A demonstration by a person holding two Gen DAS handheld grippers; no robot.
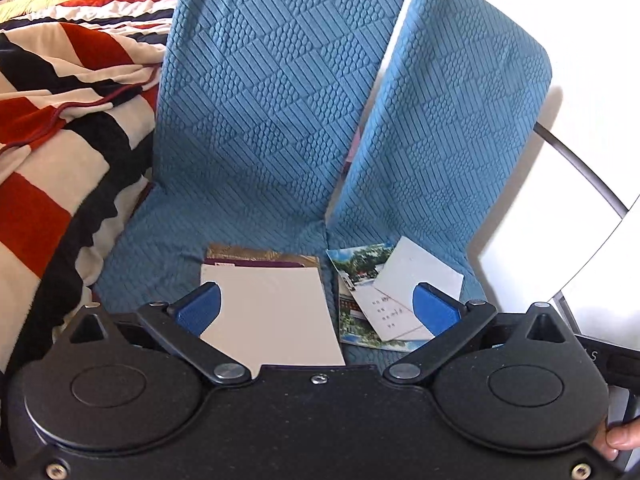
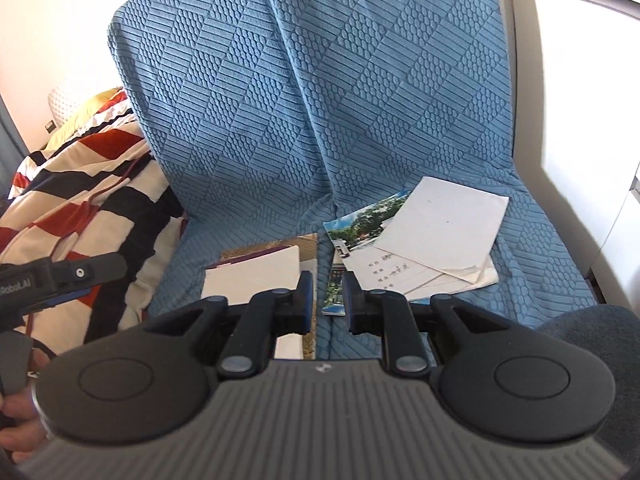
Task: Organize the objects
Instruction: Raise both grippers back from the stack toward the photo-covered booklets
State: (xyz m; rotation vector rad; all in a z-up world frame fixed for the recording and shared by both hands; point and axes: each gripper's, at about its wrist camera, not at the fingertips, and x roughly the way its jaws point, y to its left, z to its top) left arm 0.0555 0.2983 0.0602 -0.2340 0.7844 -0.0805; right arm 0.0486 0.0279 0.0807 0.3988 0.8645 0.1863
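On the blue textured seat cover (image 1: 248, 208) lie two piles of paper. The left pile has a plain white sheet (image 1: 272, 320) on top of a gold-and-purple booklet (image 1: 260, 258). The right pile has a white envelope with writing (image 1: 404, 296) over a photo postcard (image 1: 360, 264). My left gripper (image 1: 316, 308) is open wide above both piles, holding nothing. In the right wrist view the white sheet (image 2: 256, 276), booklet (image 2: 308, 248), envelope (image 2: 440, 224) and postcard (image 2: 360, 220) show too. My right gripper (image 2: 326, 300) is nearly closed, a narrow gap between its pads, empty, above the space between the piles.
A red, black and cream striped blanket (image 1: 60, 152) lies heaped at the left of the seat, also in the right wrist view (image 2: 80, 208). Two blue-covered chair backs (image 1: 448, 120) stand behind the papers. A white wall and metal rail (image 1: 576, 168) are at the right. The left gripper's body (image 2: 52, 276) shows at left.
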